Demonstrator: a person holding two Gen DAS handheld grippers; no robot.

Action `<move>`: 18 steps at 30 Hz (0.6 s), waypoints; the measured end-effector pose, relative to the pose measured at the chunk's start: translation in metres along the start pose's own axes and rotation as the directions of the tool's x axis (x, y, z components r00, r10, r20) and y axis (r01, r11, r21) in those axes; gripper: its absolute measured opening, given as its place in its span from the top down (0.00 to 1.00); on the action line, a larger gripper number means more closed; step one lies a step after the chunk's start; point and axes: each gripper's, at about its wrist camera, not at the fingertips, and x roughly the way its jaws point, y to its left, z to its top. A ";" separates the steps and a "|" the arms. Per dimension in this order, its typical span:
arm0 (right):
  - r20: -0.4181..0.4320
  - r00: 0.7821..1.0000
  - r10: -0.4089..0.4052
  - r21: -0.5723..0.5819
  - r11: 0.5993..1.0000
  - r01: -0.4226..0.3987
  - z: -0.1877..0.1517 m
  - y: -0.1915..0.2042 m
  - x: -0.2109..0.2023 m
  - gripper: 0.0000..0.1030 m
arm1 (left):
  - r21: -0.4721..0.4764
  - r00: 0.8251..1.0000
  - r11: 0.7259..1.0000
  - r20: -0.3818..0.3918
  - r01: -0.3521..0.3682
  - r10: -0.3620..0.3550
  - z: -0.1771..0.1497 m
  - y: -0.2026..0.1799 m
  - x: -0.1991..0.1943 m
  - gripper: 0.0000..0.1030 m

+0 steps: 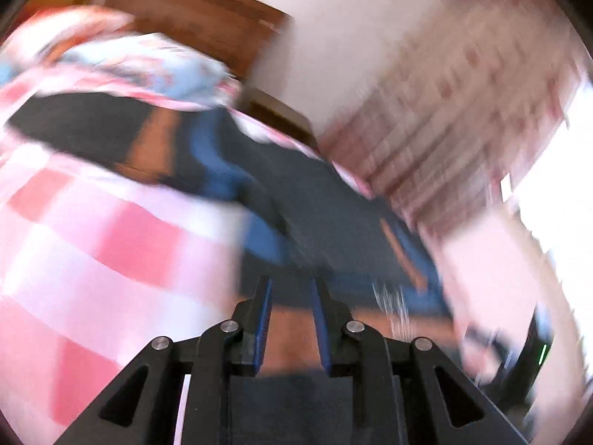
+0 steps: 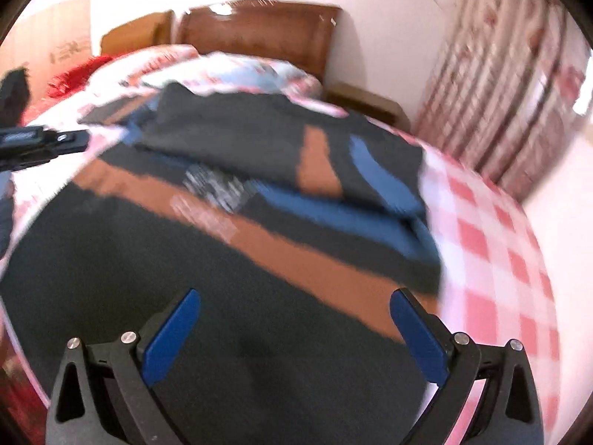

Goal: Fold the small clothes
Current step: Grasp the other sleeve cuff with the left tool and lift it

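A dark grey garment with an orange band and a blue band (image 2: 229, 259) lies on a bed, its far part folded over itself. My right gripper (image 2: 295, 309) is wide open and empty just above its near part. In the blurred left wrist view the same garment (image 1: 326, 200) stretches ahead, and my left gripper (image 1: 291, 289) has its pads narrowly apart with dark and orange cloth between them; a grip cannot be confirmed. The left gripper also shows at the left edge of the right wrist view (image 2: 44, 141).
The bed has a red and white checked sheet (image 2: 493, 244), with a pale blue patterned pillow (image 2: 237, 70) and a wooden headboard (image 2: 259, 26) at the far end. A patterned curtain (image 2: 519, 85) hangs on the right.
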 end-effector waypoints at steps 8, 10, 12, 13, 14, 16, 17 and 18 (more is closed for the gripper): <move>0.006 0.995 0.096 0.020 0.995 -0.096 0.005 0.022 0.030 0.00 | -0.455 0.992 0.890 0.113 -0.006 0.064 0.055 0.124 -0.010 0.71; 0.009 0.994 0.110 0.040 0.993 -0.110 0.006 0.019 0.031 0.00 | -0.547 0.988 0.837 0.126 -0.011 0.095 0.064 0.152 -0.005 0.70; 0.007 0.992 0.128 0.058 0.990 -0.129 0.005 0.015 0.033 0.00 | -0.637 0.989 0.770 0.135 0.039 0.062 0.070 0.180 0.008 0.70; 0.000 0.991 0.131 0.066 0.989 -0.131 0.004 0.014 0.033 0.00 | -0.672 0.987 0.736 0.155 0.080 0.034 0.073 0.190 0.015 0.70; -0.008 0.991 0.133 0.071 0.989 -0.132 0.004 0.014 0.035 0.00 | -0.694 0.984 0.712 0.174 0.110 0.018 0.078 0.199 0.020 0.70; -0.016 0.991 0.132 0.073 0.989 -0.130 0.003 0.014 0.036 0.00 | -0.708 0.980 0.695 0.197 0.125 0.025 0.090 0.207 0.029 0.70; -0.015 0.991 0.135 0.074 0.988 -0.133 0.003 0.015 0.036 0.00 | -0.714 0.977 0.689 0.209 0.127 0.036 0.094 0.209 0.032 0.72; -0.012 0.990 0.138 0.076 0.988 -0.137 0.003 0.014 0.036 0.00 | -0.723 0.975 0.679 0.218 0.129 0.048 0.095 0.211 0.035 0.79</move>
